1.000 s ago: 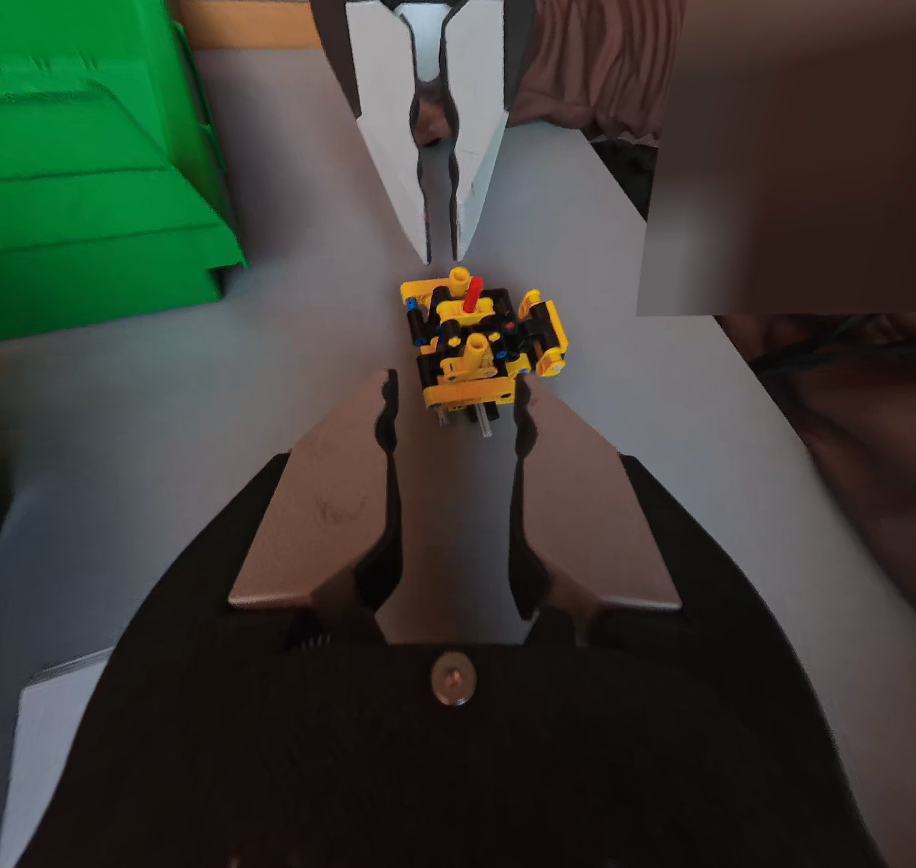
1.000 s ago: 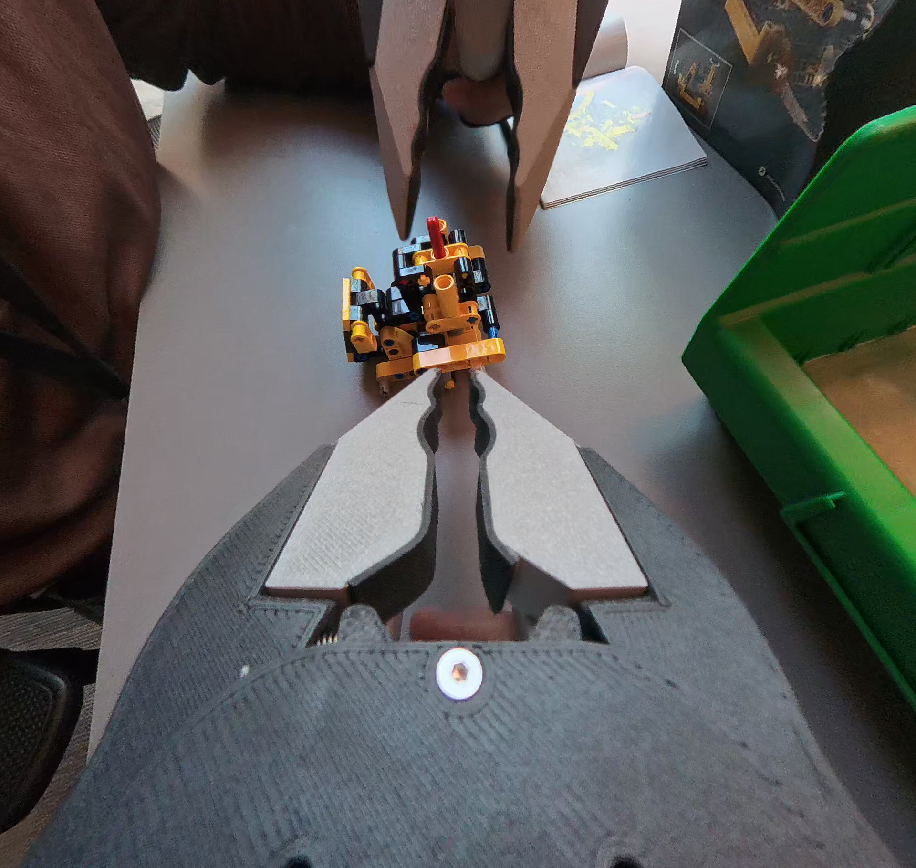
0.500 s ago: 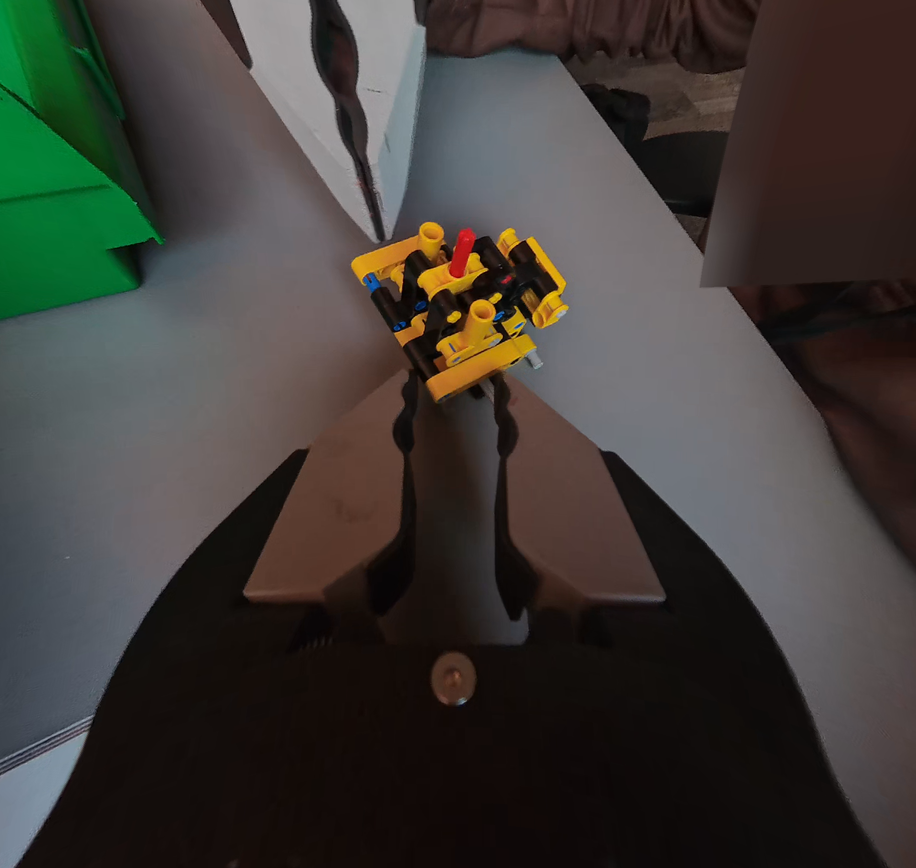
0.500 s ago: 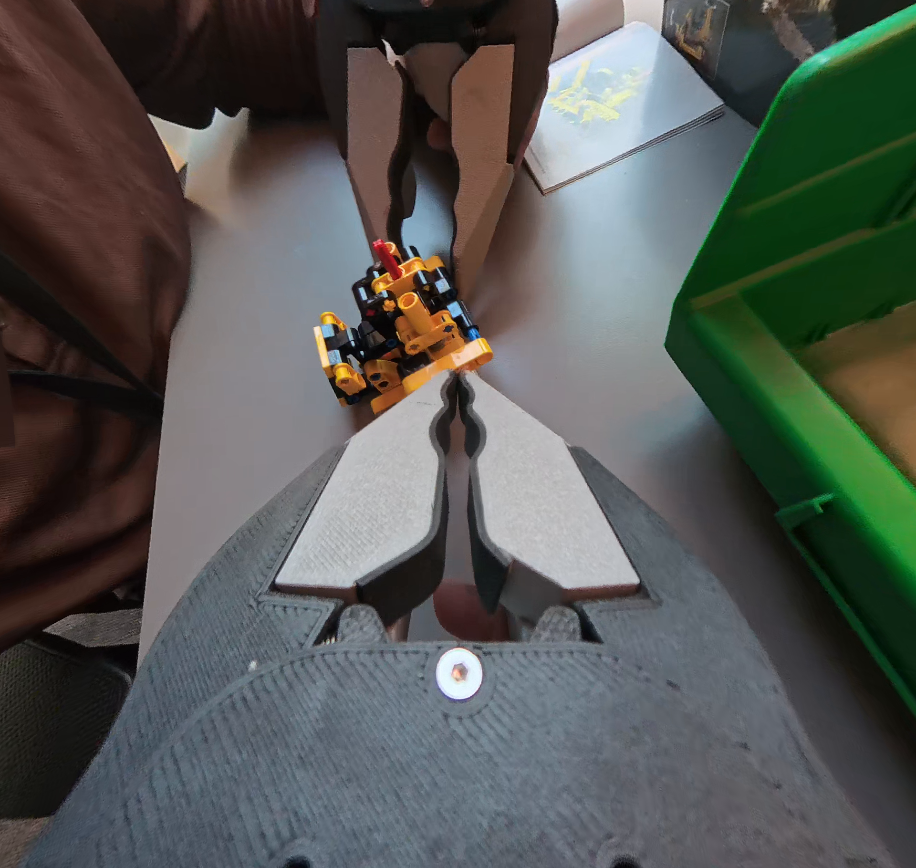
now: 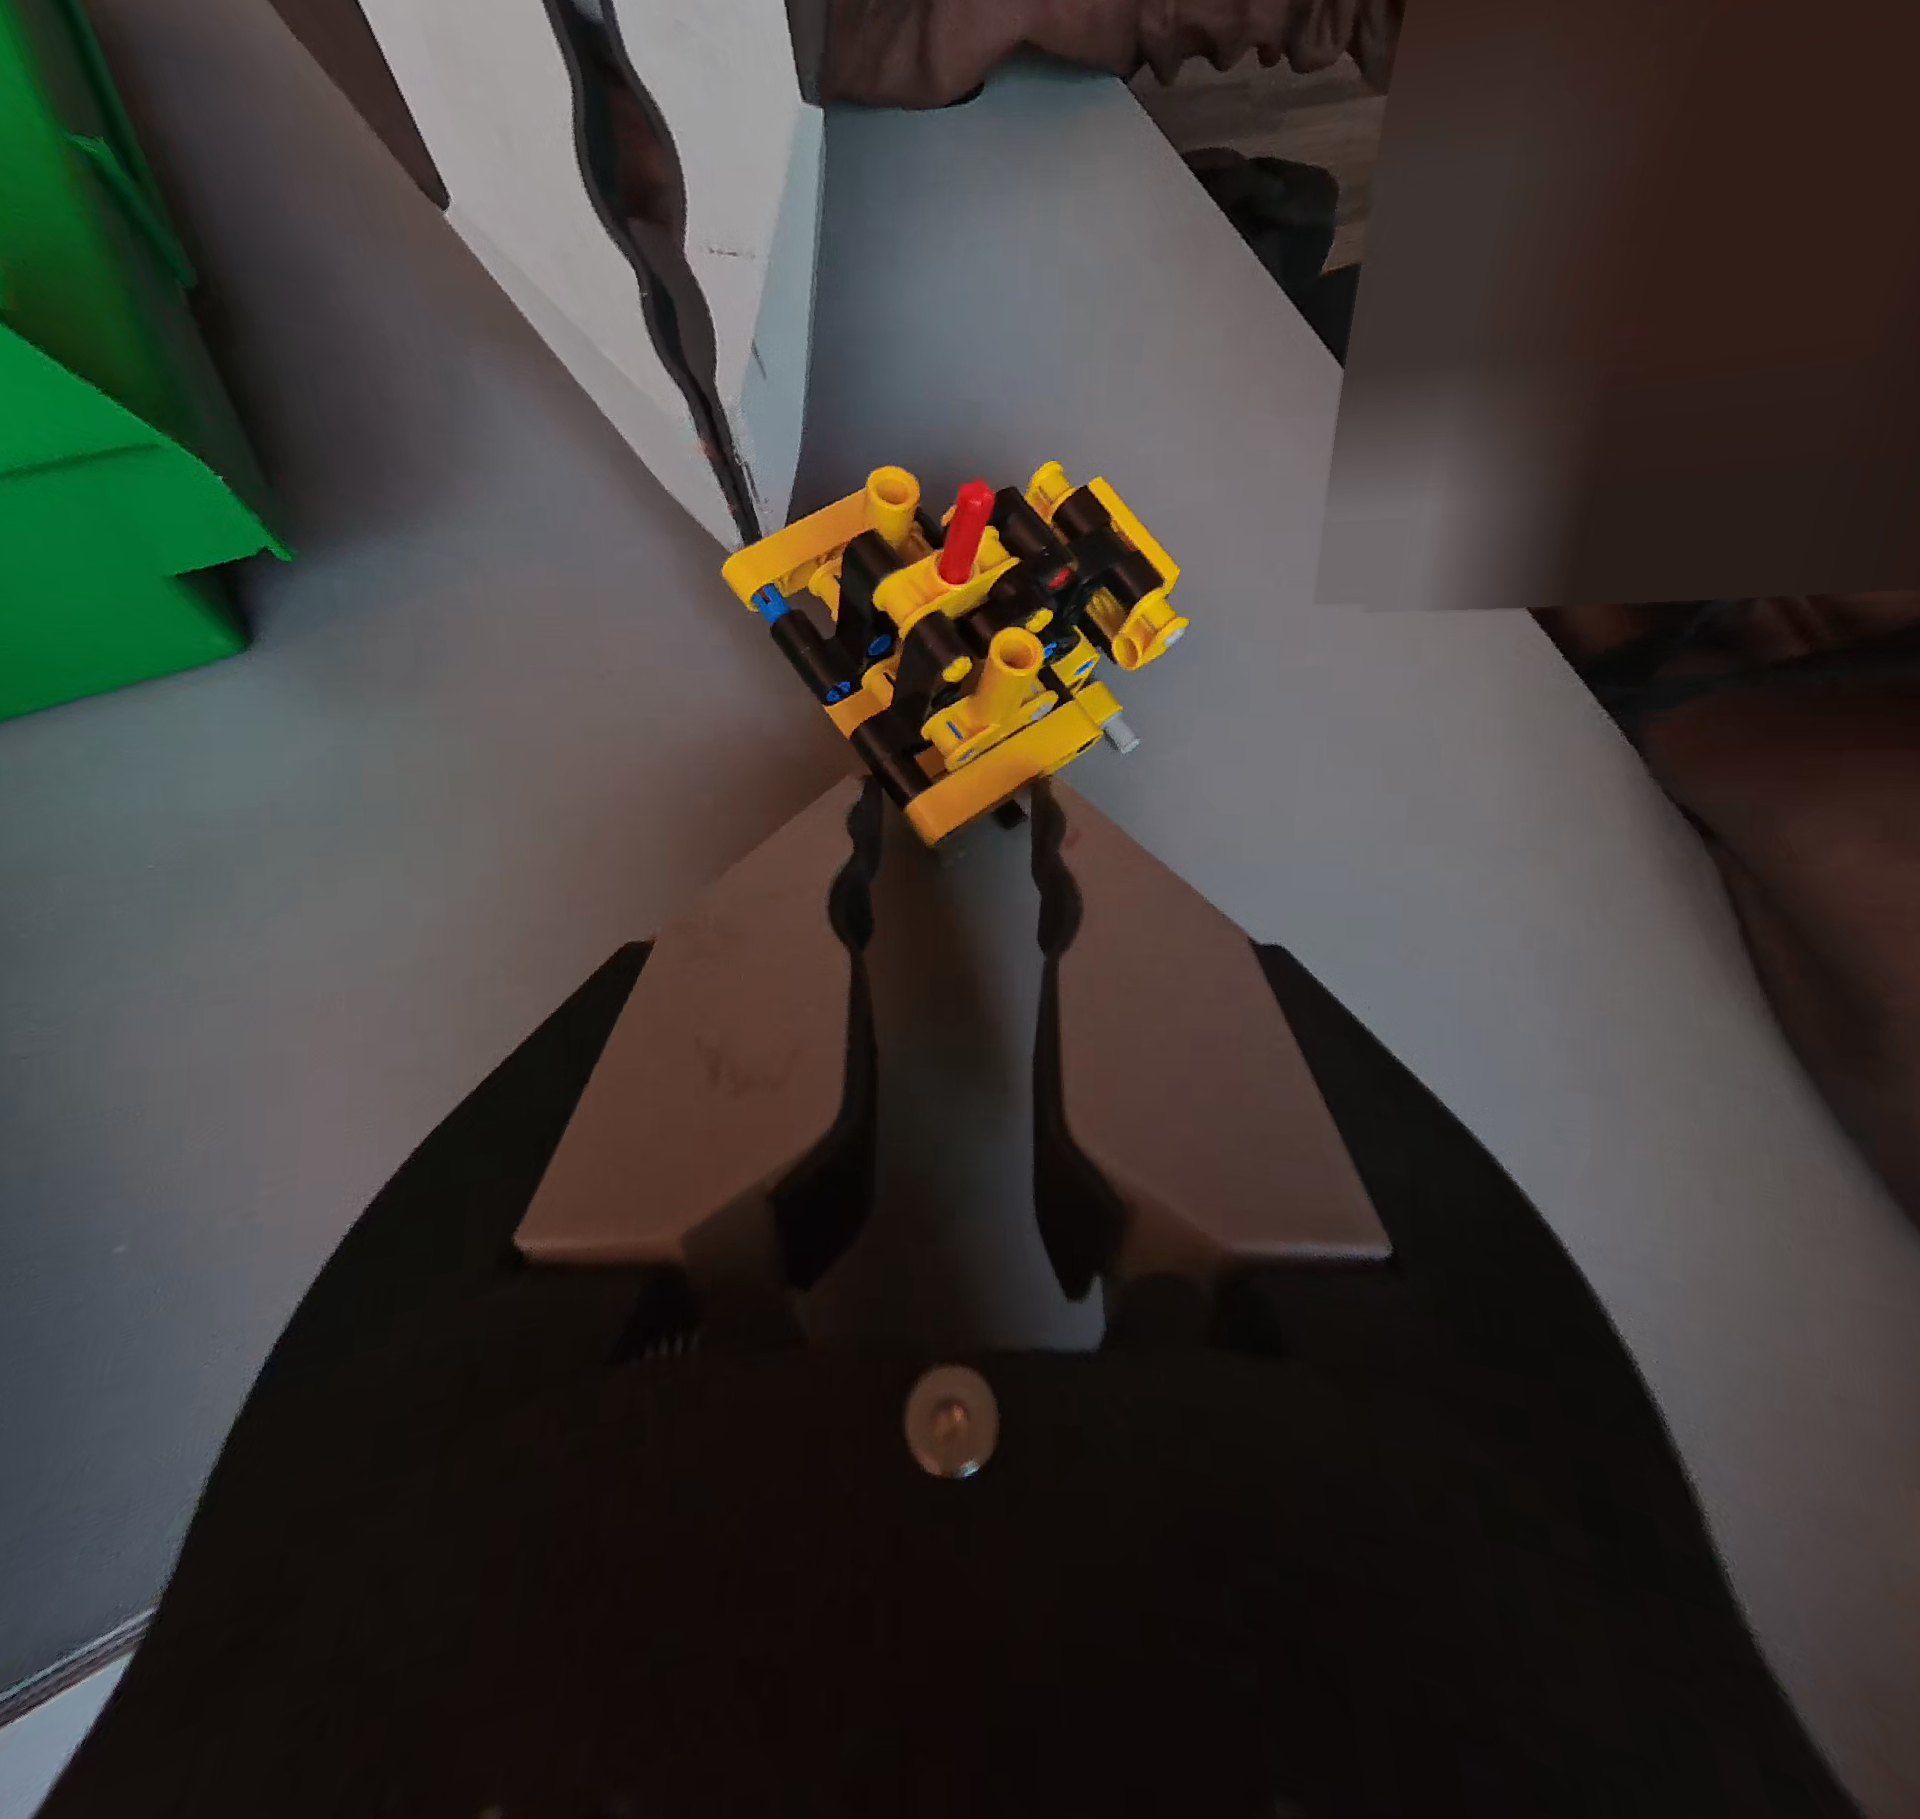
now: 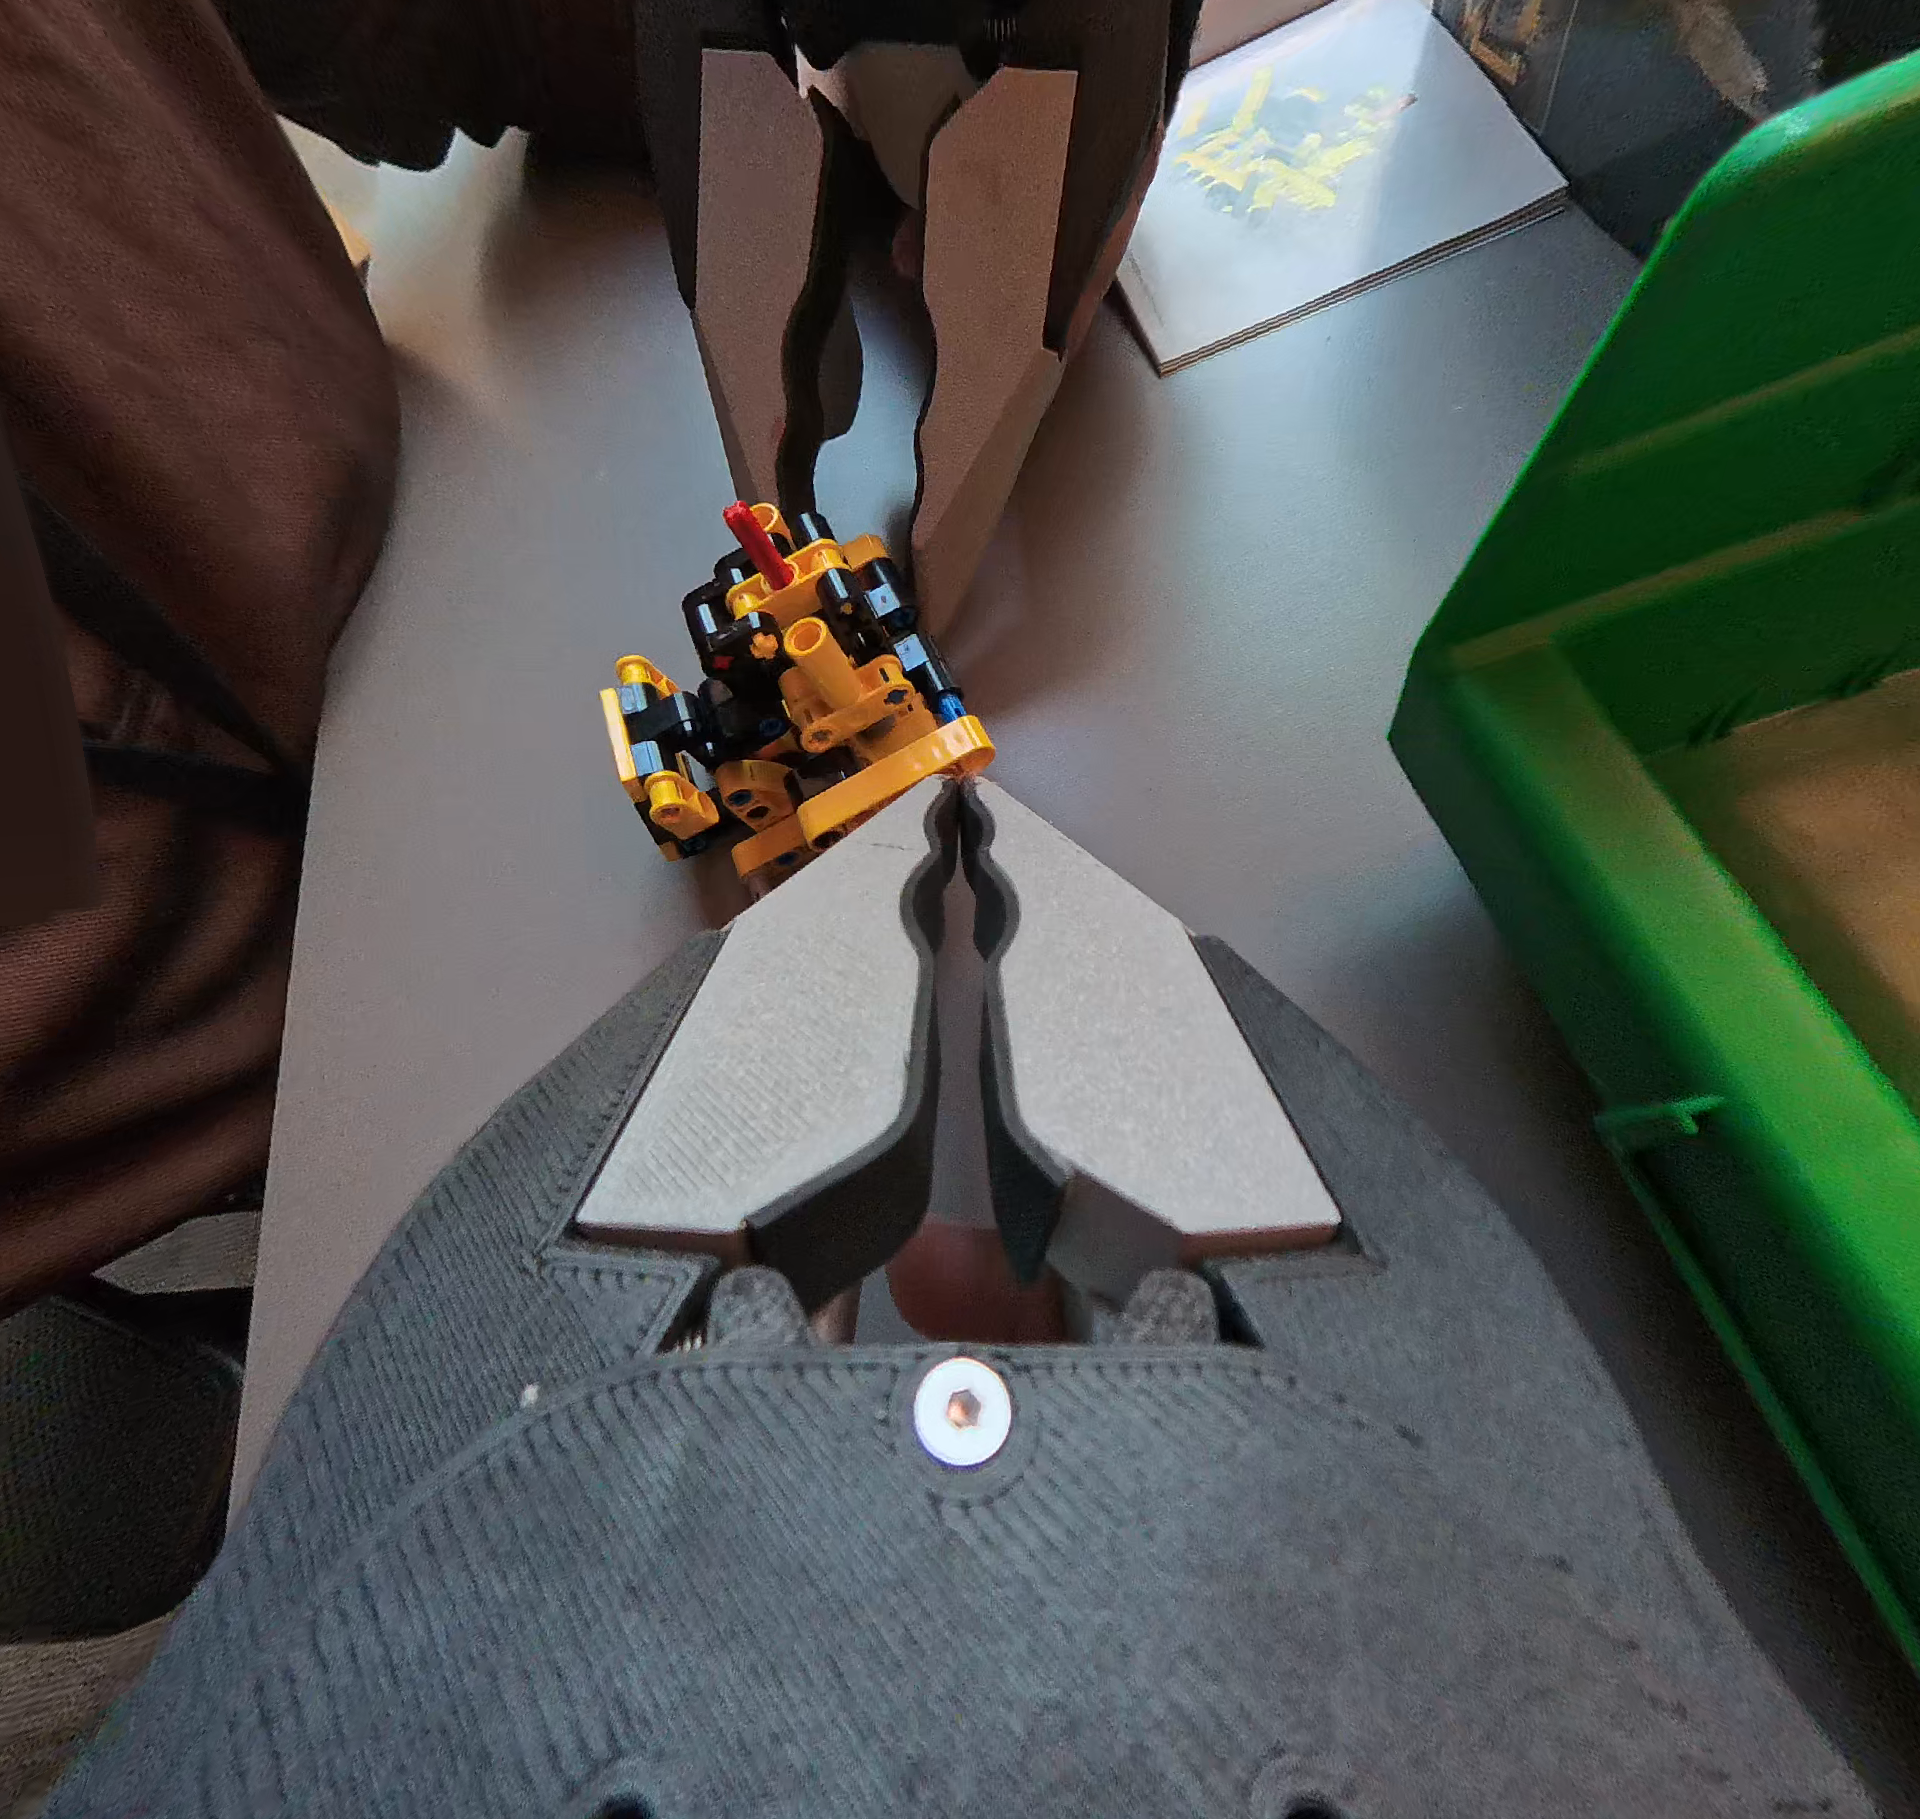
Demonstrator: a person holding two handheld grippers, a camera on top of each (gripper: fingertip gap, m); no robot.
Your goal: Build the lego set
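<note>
A small yellow and black lego model [image 5: 956,637] with a red axle sticking up sits between my two grippers on the grey table [image 5: 416,834]. My left gripper [image 5: 956,808] is closed on the model's near end, its fingers still a model's width apart. In the right wrist view the left gripper [image 6: 857,543] comes in from the far side of the model [image 6: 800,699]. My right gripper [image 6: 958,790] is shut, its tips against the end of the model's yellow beam. In the left wrist view the right gripper [image 5: 740,522] meets the model's far left corner.
A green bin [image 6: 1662,626] stands to the right of the model; it also shows in the left wrist view [image 5: 104,522]. An instruction booklet [image 6: 1330,180] and the set's box [image 6: 1558,3] lie behind it. A person's brown sleeve [image 6: 156,419] and the table edge [image 5: 1247,263] are close. The left gripper's tips are roughly 5 cm from the right gripper's.
My left gripper moved up to the model and closed on its near end. My right gripper closed fully and came to the yellow beam. The model turned a little.
</note>
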